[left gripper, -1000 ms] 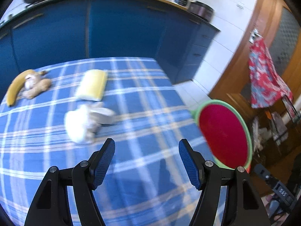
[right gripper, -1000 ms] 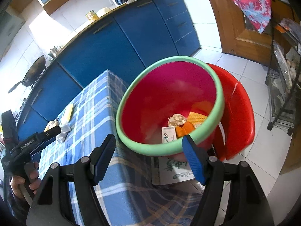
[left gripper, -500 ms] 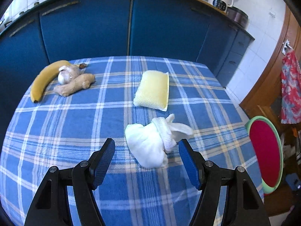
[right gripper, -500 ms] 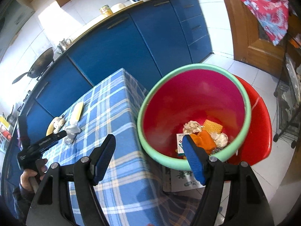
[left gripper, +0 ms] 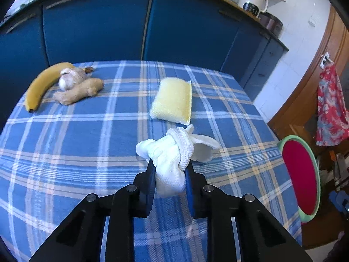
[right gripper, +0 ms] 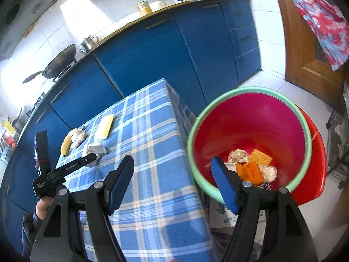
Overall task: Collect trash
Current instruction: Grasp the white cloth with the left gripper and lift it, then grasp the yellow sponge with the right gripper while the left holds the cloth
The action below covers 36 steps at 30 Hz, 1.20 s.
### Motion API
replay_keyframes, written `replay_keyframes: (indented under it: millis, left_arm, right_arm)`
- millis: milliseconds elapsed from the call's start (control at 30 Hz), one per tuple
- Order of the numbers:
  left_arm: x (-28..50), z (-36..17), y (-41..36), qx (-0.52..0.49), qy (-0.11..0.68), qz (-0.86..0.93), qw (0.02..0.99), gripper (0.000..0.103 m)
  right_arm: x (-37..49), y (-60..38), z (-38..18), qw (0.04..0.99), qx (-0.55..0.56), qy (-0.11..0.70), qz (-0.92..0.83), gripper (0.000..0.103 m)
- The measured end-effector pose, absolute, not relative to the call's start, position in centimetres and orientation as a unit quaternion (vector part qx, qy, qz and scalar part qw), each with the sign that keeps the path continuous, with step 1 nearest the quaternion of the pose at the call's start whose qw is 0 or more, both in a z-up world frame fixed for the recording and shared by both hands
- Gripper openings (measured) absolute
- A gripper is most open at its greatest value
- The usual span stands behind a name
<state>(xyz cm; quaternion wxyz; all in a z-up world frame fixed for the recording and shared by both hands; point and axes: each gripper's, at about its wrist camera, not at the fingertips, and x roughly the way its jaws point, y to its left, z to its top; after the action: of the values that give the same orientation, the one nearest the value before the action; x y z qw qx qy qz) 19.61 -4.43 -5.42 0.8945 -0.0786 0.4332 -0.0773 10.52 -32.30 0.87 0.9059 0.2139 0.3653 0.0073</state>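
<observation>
My left gripper (left gripper: pixel 169 170) is shut on a crumpled white cloth (left gripper: pixel 172 152) that lies on the blue checked tablecloth (left gripper: pixel 87 131); the same gripper (right gripper: pixel 92 158) and cloth (right gripper: pixel 96 147) show in the right wrist view. My right gripper (right gripper: pixel 172 166) is open and empty, held over the table's right edge beside a red basin with a green rim (right gripper: pixel 250 131). The basin holds several scraps of trash (right gripper: pixel 250 166). The basin also shows at the right of the left wrist view (left gripper: pixel 301 172).
A yellow sponge (left gripper: pixel 173 100), a banana (left gripper: pixel 43 83), a ginger root (left gripper: pixel 79 91) and a garlic bulb (left gripper: pixel 69 77) lie on the table. Blue cabinets (left gripper: pixel 141 21) stand behind. A red chair (right gripper: pixel 314 166) holds the basin; a box (right gripper: pixel 222 214) lies on the floor.
My left gripper has moved forward and closed on the white cloth. My right gripper has shifted left, so the basin now sits further right in its view.
</observation>
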Motion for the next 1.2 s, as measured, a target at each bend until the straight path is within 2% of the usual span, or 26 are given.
replay_keyframes:
  millis: [500,800,1200]
  left_arm:
    - [18.3,-0.8,5.3,-0.077,0.39,0.015,0.917,0.024]
    - [19.8,-3.1,7.9,-0.11,0.391,0.027,0.913,0.024]
    - [21.0,-5.6,10.4,-0.143,0.403,0.05,0.903,0.024]
  right_arm:
    - [15.6,-23.7,3.1,0.901,0.183,0.388,0.058,0.074]
    - [20.5,-16.7,2.9,0.9,0.133,0.407,0.082,0.074]
    - [29.2,-11.2,-1.1,0.889,0.097,0.444,0.063,0.074]
